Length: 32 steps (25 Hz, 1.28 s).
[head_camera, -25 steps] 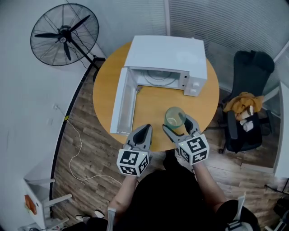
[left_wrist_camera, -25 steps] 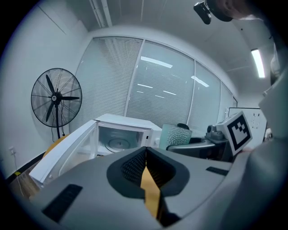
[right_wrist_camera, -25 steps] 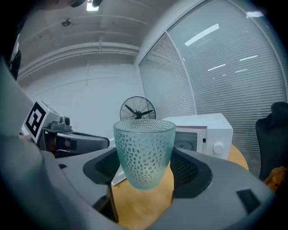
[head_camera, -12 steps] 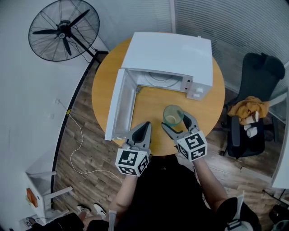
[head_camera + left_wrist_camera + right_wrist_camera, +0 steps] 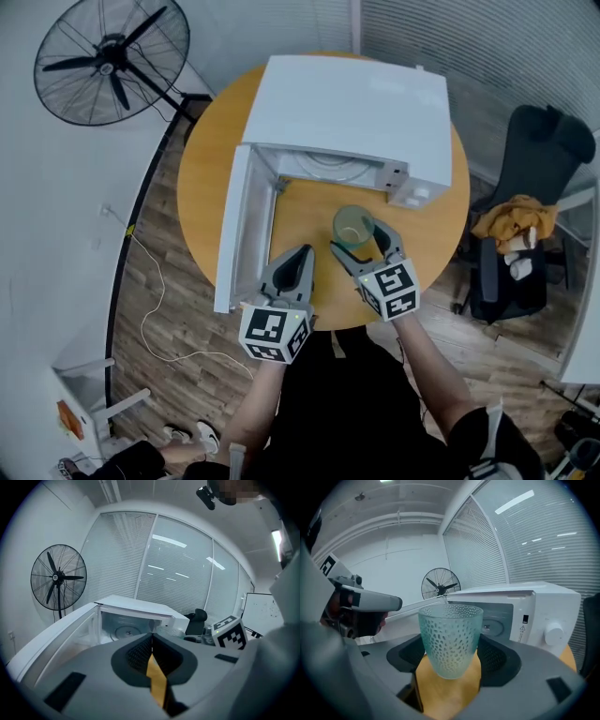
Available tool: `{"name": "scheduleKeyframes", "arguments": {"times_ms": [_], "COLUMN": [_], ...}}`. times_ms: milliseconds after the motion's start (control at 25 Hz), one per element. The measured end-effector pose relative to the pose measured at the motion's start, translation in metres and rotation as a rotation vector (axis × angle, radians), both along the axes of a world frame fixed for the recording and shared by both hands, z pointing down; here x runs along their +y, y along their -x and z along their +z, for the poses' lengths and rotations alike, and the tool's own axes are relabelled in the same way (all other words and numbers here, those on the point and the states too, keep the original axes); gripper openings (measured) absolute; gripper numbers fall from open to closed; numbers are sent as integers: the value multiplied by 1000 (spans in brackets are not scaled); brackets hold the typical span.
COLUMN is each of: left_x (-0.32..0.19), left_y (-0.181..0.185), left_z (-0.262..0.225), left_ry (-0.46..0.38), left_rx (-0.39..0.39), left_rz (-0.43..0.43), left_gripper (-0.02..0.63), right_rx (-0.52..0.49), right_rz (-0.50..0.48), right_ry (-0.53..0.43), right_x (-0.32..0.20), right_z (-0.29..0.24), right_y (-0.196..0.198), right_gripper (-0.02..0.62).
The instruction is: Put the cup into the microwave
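A dimpled green glass cup (image 5: 450, 639) stands upright between the jaws of my right gripper (image 5: 451, 660), which is shut on it; the cup (image 5: 353, 226) hangs above the round wooden table (image 5: 202, 169), just in front of the microwave's control panel. The white microwave (image 5: 352, 112) sits at the table's back with its door (image 5: 238, 225) swung open to the left, and its turntable (image 5: 125, 631) shows inside. My left gripper (image 5: 292, 269) is shut and empty, near the table's front edge by the open door.
A black standing fan (image 5: 98, 58) is at the back left on the floor. An office chair (image 5: 530, 220) with an orange cloth stands right of the table. A white cable (image 5: 150, 309) trails over the wooden floor at the left.
The right gripper has carried the cup forward, closer to the microwave's front. The left gripper has shifted slightly forward too, staying shut.
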State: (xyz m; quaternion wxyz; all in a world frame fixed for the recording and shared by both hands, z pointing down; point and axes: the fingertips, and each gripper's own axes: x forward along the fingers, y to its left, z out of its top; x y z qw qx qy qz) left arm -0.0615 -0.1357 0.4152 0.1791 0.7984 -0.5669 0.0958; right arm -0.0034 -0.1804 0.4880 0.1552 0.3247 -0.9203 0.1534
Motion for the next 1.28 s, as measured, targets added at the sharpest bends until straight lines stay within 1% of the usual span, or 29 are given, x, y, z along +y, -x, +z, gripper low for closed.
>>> {"name": "scheduleKeyframes", "arguments": {"times_ms": [360,640,920,1280], "left_x": [-53,-78,-98,-103], "left_y": [8,10,14,15], "left_z": [19,29,35,46], "left_ry": [8,17,20,46], "left_rx": [-6,5,8,14], "left_rz": [52,94,125,150], "left_gripper": [-2,-2,-2,-2], "right_rx": [64,96,108,132], "right_rz": [65,111,148,189], "right_ry": [-28,-30,-33,-53], "right_x": [-54,-89,-127,-167], "right_z": [31,50,66,84], "right_y": [14,21,29,40], "right_gripper": [358,357,357,359]}}
